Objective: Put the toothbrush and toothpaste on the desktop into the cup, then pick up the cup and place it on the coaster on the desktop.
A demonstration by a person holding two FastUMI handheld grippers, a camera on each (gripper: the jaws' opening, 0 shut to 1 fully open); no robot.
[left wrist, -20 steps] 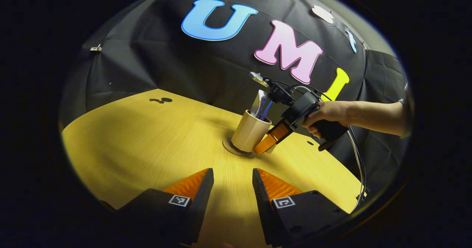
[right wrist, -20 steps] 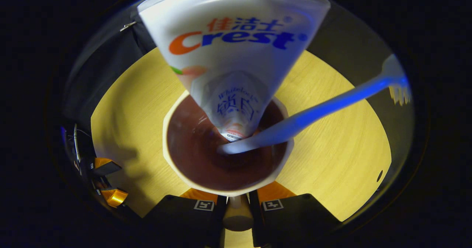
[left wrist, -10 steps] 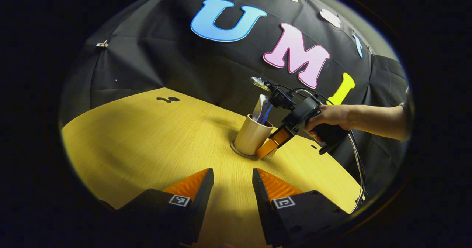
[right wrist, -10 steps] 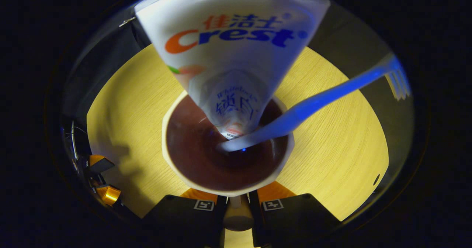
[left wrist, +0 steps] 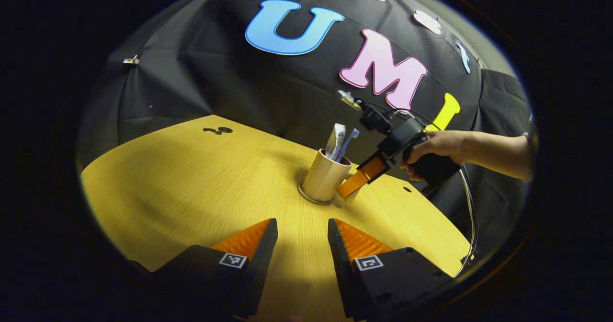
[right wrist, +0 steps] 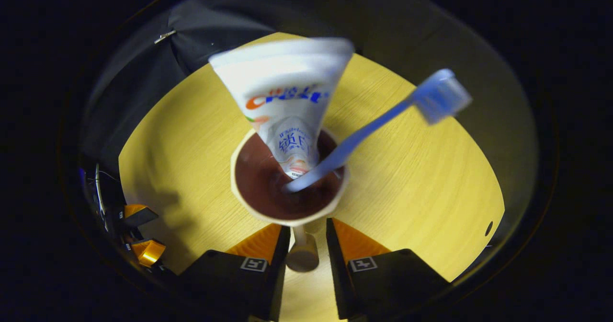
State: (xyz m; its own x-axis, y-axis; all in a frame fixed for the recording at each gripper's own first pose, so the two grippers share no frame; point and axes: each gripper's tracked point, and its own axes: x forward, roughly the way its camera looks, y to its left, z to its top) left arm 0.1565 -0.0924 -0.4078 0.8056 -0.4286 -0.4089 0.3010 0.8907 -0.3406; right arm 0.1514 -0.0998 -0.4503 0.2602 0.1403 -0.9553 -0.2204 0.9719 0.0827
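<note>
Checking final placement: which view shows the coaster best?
The left gripper view: the coaster shows as a dark disc edge under the cup on the desktop. In the right gripper view, looking down into the cup, I can't make the coaster out; the cup covers that spot.

The desktop [left wrist: 191,183] looks like smooth pale wood with a fine grain; the cup [left wrist: 324,179] is matt outside and glossy dark inside [right wrist: 268,192]; the toothpaste [right wrist: 282,92] tube is shiny plastic; the toothbrush [right wrist: 378,120] is smooth plastic; the wall [left wrist: 191,87] is creased matt cloth.
</note>
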